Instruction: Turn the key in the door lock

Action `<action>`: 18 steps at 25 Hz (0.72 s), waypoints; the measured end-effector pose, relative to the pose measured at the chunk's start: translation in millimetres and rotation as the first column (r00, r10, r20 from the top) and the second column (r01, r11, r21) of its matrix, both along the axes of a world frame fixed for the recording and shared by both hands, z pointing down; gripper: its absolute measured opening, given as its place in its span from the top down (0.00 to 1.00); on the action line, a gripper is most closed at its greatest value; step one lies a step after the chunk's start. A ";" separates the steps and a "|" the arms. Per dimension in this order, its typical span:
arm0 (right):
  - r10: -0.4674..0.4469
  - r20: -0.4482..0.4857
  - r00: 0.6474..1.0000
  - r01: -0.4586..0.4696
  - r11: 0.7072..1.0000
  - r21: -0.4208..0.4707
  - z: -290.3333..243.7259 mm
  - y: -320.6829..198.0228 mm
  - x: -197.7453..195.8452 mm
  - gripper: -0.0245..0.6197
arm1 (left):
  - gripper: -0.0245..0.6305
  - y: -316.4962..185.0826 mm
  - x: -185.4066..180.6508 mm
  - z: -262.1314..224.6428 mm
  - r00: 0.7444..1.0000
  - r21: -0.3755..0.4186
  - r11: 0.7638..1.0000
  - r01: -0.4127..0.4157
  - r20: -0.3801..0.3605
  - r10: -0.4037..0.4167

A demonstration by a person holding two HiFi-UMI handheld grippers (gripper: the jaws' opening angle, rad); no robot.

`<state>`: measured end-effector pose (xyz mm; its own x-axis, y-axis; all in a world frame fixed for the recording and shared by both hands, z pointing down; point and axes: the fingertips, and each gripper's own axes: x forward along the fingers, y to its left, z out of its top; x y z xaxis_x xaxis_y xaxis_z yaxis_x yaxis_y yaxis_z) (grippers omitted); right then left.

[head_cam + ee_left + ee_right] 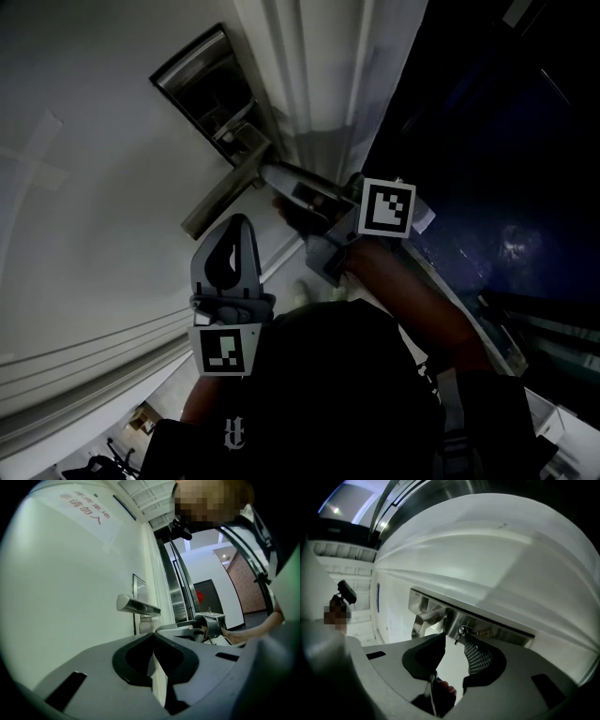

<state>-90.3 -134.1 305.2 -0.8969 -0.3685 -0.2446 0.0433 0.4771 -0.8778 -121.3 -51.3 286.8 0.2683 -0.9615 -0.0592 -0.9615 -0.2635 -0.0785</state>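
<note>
A small key (462, 631) on a ring sticks in the steel lock plate (497, 627) of a white door, below the lever handle (423, 620). My right gripper (454, 638) is open, its tips just short of the key, which lies close to the meshed right pad (479, 657). In the head view the right gripper (281, 183) reaches under the lever handle (225, 197) and hides the key. My left gripper (236, 225) hangs lower, off the door, shut on nothing. From the left gripper (153, 637) the handle (138, 605) shows ahead.
The door frame (319, 84) runs beside the lock, with dark glass (506, 141) to its right. A paper notice (89, 513) is stuck high on the door. A taped cross (33, 164) marks the door's left part.
</note>
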 end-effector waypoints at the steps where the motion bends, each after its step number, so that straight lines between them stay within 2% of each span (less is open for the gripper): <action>1: -0.011 -0.046 0.999 0.013 0.999 0.045 0.3 2.5 2.8 0.80 | 0.95 -0.3 0.9 0.4 1.000 0.000 1.000 -0.002 -0.001 0.002; 4: -0.012 -0.177 0.984 0.036 0.991 0.132 6.6 8.9 16.4 0.79 | 0.95 -1.2 3.7 1.7 1.000 -0.001 1.000 -0.007 -0.004 0.007; 6: 0.023 -0.258 0.966 0.035 0.975 0.218 6.3 11.9 25.0 0.79 | 0.95 -2.6 5.2 3.1 1.000 -0.007 1.000 -0.009 -0.006 0.009; 8: 0.083 -0.341 0.937 0.042 0.938 0.344 2.9 14.8 28.3 0.79 | 0.95 -3.6 6.5 4.4 1.000 -0.014 1.000 -0.011 -0.006 0.011; 11: 0.177 -0.439 0.881 0.088 0.850 0.519 -2.8 18.9 24.4 0.79 | 0.95 -4.3 9.7 3.8 1.000 -0.014 1.000 -0.015 -0.002 0.015; 13: 0.191 -0.450 0.873 0.105 0.826 0.554 -5.6 19.9 21.5 0.79 | 0.95 -4.8 11.7 3.1 1.000 -0.012 1.000 -0.017 -0.001 0.017; 16: 0.188 -0.437 0.880 0.100 0.824 0.557 -9.7 17.4 20.5 0.79 | 0.95 -5.9 13.0 1.5 1.000 -0.010 1.000 -0.015 -0.004 0.015; 18: 0.215 -0.447 0.868 0.104 0.803 0.587 -11.8 15.2 20.1 0.79 | 0.95 -6.6 13.0 0.3 1.000 -0.010 1.000 -0.013 -0.004 0.013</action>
